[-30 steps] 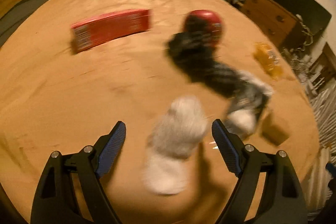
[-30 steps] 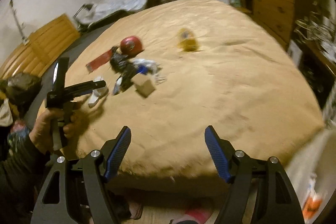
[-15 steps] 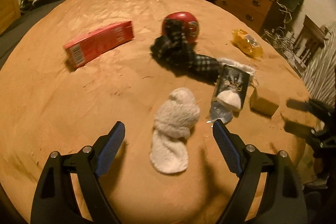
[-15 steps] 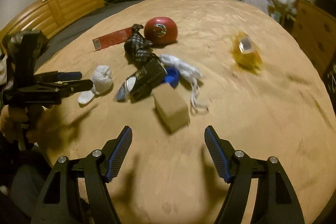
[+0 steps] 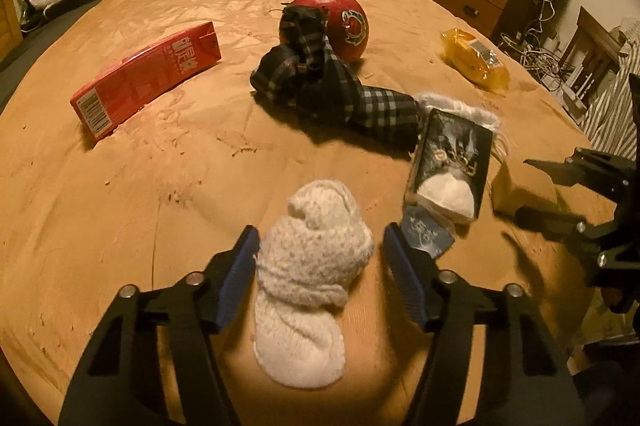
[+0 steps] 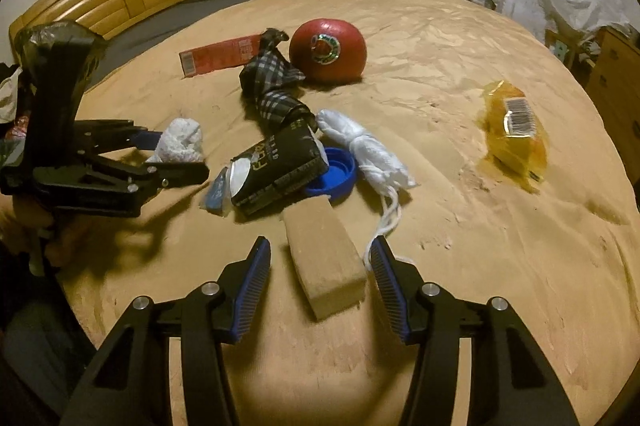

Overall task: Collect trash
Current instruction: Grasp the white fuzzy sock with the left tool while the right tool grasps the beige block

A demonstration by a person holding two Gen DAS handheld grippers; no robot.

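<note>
The left tongs (image 5: 318, 252) are closing around the white sock (image 5: 310, 274); the pads are just beside it on both sides, and it cannot be told if the left pad already touches it. The right tongs (image 6: 320, 258) are closing around the tan block (image 6: 326, 258), with a small gap seen on each side, so nothing is held yet.

The sock is soft and loosely rolled. It is judged that only the upper fold may be pinched, so the lower part could unroll and hang down when lifted. The block is taken near its front end, and its far end lies against the black packet (image 6: 276, 166) and the blue lid (image 6: 338, 168). These may be dragged if the block is pulled up at an angle. The white cord (image 6: 380, 166) runs just beside the right pad and could be caught together with the block.

Taking the block as landmark: the sock is on its left, beyond the packet; the plaid cloth (image 6: 272, 90) and the red ball (image 6: 328, 50) lie behind it; the yellow wrapper (image 6: 514, 134) is far to its right. The two tongs work near each other, so a collision is possible if both are lifted inward. Free bed (image 6: 480, 266) surface is seen right of the block, and the bed edge is close in front of it.
</note>
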